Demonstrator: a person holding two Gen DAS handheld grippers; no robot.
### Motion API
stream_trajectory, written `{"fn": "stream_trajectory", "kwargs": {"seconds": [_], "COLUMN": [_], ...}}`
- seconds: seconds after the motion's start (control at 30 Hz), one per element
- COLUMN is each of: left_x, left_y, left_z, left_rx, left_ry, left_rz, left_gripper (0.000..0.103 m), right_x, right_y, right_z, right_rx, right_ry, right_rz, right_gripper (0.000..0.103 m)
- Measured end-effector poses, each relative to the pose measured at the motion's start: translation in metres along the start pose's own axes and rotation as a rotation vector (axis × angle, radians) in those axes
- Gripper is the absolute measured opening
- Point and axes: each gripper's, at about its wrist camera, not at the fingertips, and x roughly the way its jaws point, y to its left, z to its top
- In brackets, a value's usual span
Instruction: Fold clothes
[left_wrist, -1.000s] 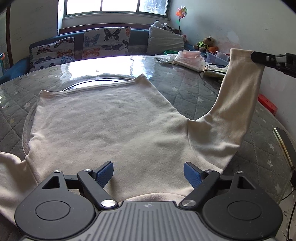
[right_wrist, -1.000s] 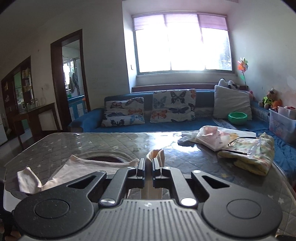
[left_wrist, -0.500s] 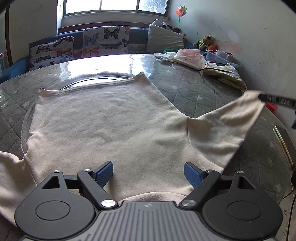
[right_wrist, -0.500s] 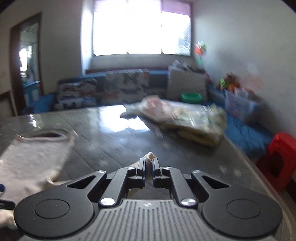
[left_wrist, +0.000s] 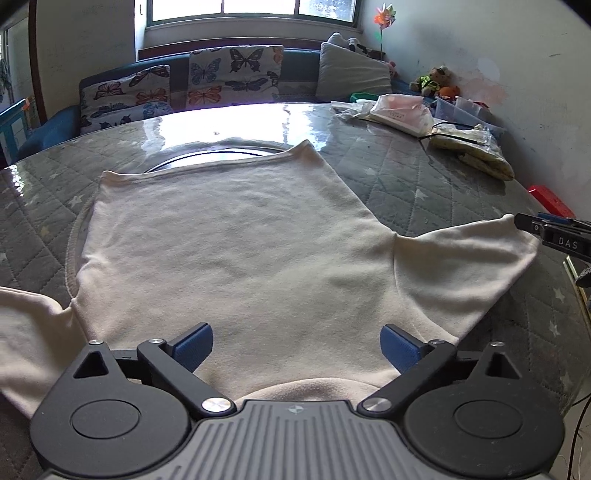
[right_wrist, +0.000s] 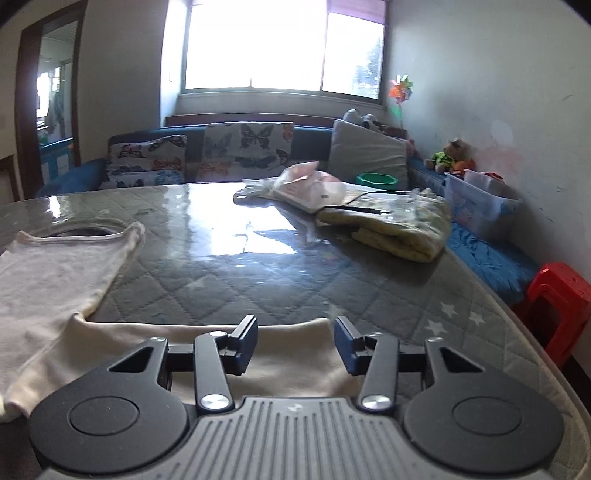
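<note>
Cream knit long-sleeved top (left_wrist: 236, 251) lies flat mid-frame on the quilted table (left_wrist: 406, 184), long axis collar-to-hem, hem toward the upper frame. Left gripper (left_wrist: 295, 345) spread, opening, nothing pinched; right gripper (right_wrist: 295, 343) opening over the released sleeve cuff (right_wrist: 295, 354). Risk: a retreating pad may snag and rumple the sleeve.

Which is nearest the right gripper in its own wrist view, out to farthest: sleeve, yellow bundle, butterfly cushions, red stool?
From the right gripper:
1. Sleeve: flat on the table, directly under its opening jaws.
2. Red stool: right, beside the table edge.
3. Yellow bundle: ahead and right, on the table.
4. Butterfly cushions: farthest, on the sofa.
</note>
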Motion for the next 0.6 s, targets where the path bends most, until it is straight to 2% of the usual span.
{"fn": "stream_trajectory", "kwargs": {"seconds": [0.07, 0.13, 0.2, 0.33, 0.43, 0.6], "left_x": [0.000, 0.003, 0.007, 0.008, 0.009, 0.012], "left_y": [0.001, 0.002, 0.004, 0.004, 0.004, 0.000], "left_z": [0.000, 0.000, -0.001, -0.001, 0.000, 0.002], "left_rx": [-0.012, -0.026, -0.041, -0.043, -0.052, -0.037], "left_ry": [0.013, 0.035, 0.065, 0.080, 0.095, 0.118], "left_rz": [0.008, 0.019, 0.033, 0.057, 0.068, 0.096], "left_gripper": [0.103, 0.103, 0.103, 0.103, 0.103, 0.103], "right_x": [0.006, 0.011, 0.019, 0.028, 0.028, 0.032], "right_y": [0.007, 0.012, 0.020, 0.023, 0.019, 0.017], "right_z": [-0.001, -0.003, -0.007, -0.014, -0.015, -0.016], "right_rx": [-0.008, -0.017, -0.035, -0.028, -0.006, -0.001], "right_ry": [0.015, 0.028, 0.044, 0.070, 0.071, 0.094], "right_rz": [0.034, 0.057, 0.078, 0.081, 0.080, 0.101], "right_gripper": [0.057, 0.058, 0.065, 0.072, 0.084, 0.096]}}
